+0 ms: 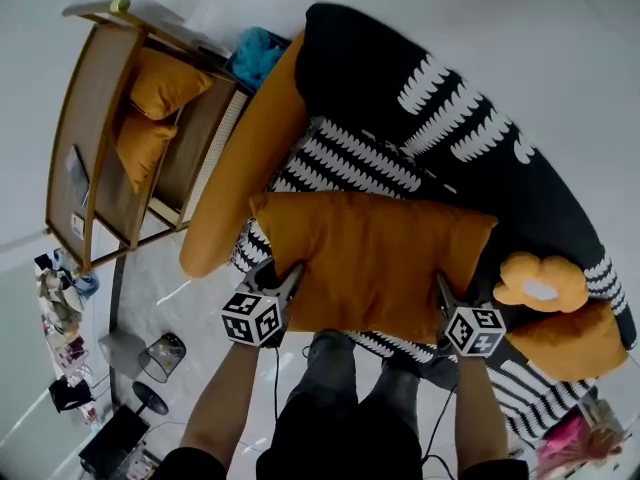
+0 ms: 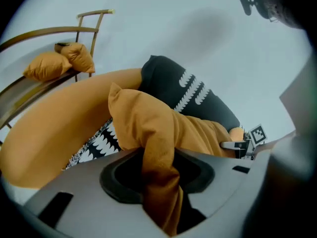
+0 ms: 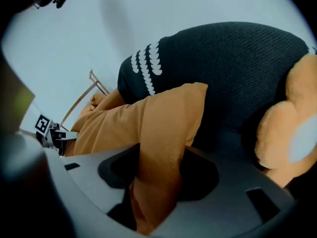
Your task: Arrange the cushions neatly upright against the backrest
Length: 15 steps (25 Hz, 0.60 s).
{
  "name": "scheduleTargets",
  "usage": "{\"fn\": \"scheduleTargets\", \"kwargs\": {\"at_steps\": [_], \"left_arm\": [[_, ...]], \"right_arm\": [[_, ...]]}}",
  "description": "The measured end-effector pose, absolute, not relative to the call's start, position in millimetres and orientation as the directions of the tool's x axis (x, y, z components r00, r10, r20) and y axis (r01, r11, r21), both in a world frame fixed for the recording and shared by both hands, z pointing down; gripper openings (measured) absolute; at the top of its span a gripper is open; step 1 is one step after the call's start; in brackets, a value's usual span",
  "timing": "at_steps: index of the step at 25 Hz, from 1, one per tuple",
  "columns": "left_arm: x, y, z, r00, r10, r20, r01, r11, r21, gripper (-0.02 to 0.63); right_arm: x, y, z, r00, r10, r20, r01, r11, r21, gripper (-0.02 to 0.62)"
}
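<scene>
A large orange cushion [image 1: 375, 258] lies flat across the sofa seat, in front of the black backrest [image 1: 400, 68] with white marks. My left gripper [image 1: 283, 286] is shut on its near left corner; the orange fabric [image 2: 158, 182] is pinched between the jaws. My right gripper [image 1: 441, 296] is shut on the near right corner, with cloth [image 3: 156, 182] squeezed between its jaws. A long orange bolster [image 1: 245, 158] leans at the sofa's left end. A flower-shaped orange cushion [image 1: 538, 283] and another orange cushion [image 1: 570, 343] lie at the right.
A wooden rack [image 1: 100, 138] with two orange cushions [image 1: 155, 108] stands left of the sofa, a teal cloth [image 1: 258, 53] behind it. A black-and-white patterned throw [image 1: 350, 158] covers the seat. Clutter lies on the floor at lower left [image 1: 70, 338]. The person's legs [image 1: 340, 388] stand against the sofa's front.
</scene>
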<state>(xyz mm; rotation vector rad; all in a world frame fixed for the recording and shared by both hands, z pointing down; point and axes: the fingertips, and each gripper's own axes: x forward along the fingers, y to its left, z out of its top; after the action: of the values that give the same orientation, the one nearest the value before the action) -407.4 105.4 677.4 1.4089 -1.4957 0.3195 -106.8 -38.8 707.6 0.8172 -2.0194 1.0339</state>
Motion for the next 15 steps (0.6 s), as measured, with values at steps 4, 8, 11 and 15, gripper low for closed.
{"fn": "scheduleTargets", "kwargs": {"at_steps": [4,8,11,15], "left_arm": [[-419.6,67.2,631.5,0.232,-0.632,0.739,-0.891,0.167,0.423,0.178],[-415.8,28.4,578.9,0.266,-0.694,0.669,-0.916,0.034,0.4,0.184],[-413.4,-3.5,546.4,0.3,-0.733,0.61,-0.919,-0.052,0.39,0.192],[-409.7,-49.8,523.8,0.353,-0.761,0.544,-0.912,-0.15,0.382,0.196]], "right_arm": [[-104.1,-48.8,663.4,-0.537,-0.312,0.784,-0.818,0.42,-0.393,0.233],[-86.6,-58.6,611.5,-0.533,-0.439,0.723,-0.84,0.376,-0.391,0.238],[-77.7,-71.1,575.6,-0.505,-0.539,0.674,-0.862,0.352,-0.365,0.239],[-67.6,-98.2,548.7,-0.46,-0.649,0.605,-0.888,0.32,-0.331,0.244]]}}
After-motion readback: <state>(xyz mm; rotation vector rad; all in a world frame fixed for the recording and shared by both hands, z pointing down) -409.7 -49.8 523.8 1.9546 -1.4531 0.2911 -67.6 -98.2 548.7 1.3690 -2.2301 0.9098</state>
